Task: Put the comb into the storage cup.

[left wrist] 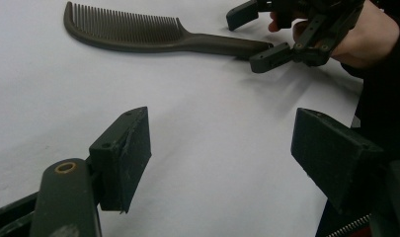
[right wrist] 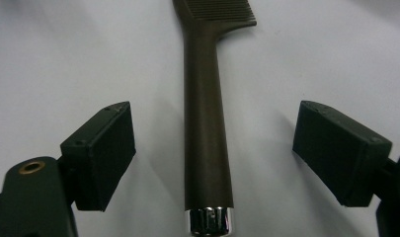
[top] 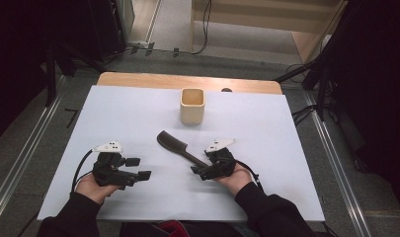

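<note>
A dark brown comb (top: 175,146) lies flat on the white sheet (top: 128,113), teeth end toward the far left, handle toward me. My right gripper (top: 200,172) is open, a jaw on each side of the handle's end and neither touching it. In the right gripper view the comb's handle (right wrist: 206,123) runs straight up between the jaws of that gripper (right wrist: 212,148), with its chrome cap nearest the camera. My left gripper (top: 140,168) stands open over bare sheet at the near left, nothing between its jaws. The left gripper view looks across its own open gripper (left wrist: 222,158) at the comb (left wrist: 138,37) and the right gripper (left wrist: 254,37).
A square pale wooden cup (top: 192,106) stands upright beyond the comb, near the sheet's far edge. The wooden tabletop (top: 138,79) shows as a strip behind the sheet. Metal rails and cables run along the floor on both sides.
</note>
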A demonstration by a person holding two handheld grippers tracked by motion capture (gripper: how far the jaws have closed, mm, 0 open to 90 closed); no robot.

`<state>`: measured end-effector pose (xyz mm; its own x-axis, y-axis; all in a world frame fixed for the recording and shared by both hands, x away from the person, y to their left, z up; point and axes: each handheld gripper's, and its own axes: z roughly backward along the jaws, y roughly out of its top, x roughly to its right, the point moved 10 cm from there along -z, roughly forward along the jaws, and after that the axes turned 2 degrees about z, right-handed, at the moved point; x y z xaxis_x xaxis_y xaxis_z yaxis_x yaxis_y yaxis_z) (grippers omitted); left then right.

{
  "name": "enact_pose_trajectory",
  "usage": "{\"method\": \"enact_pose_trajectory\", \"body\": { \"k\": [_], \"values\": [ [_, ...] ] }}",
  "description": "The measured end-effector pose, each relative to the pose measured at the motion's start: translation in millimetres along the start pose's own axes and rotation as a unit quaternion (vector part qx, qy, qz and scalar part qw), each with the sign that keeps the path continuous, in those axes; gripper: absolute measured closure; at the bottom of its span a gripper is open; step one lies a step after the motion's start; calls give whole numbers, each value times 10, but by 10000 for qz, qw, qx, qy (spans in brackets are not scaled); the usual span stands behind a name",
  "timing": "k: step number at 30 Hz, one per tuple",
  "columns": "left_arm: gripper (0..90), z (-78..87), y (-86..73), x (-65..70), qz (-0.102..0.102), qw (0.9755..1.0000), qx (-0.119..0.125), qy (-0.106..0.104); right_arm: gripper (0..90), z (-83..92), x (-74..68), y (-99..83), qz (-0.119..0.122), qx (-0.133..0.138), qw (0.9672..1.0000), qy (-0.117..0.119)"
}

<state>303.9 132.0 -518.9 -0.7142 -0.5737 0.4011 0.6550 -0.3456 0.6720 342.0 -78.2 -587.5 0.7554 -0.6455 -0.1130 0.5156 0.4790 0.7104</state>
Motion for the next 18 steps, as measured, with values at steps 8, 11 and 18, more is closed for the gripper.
{"method": "enact_pose_trajectory", "body": {
  "k": [8, 11, 18],
  "values": [
    [239, -5, -3, 3, -5, 10000, -11, 1, 339, 9, 1, -13, 211, 116, 9993, -271],
    [239, -9, -4, 0, 4, 10000, -14, 3, 427, 14, -20, -16, 307, 124, 9991, -283],
    [239, -24, -8, -3, 1, 10000, -53, 22, 607, 12, -67, -17, 462, 160, 9984, -292]
  ]
}}
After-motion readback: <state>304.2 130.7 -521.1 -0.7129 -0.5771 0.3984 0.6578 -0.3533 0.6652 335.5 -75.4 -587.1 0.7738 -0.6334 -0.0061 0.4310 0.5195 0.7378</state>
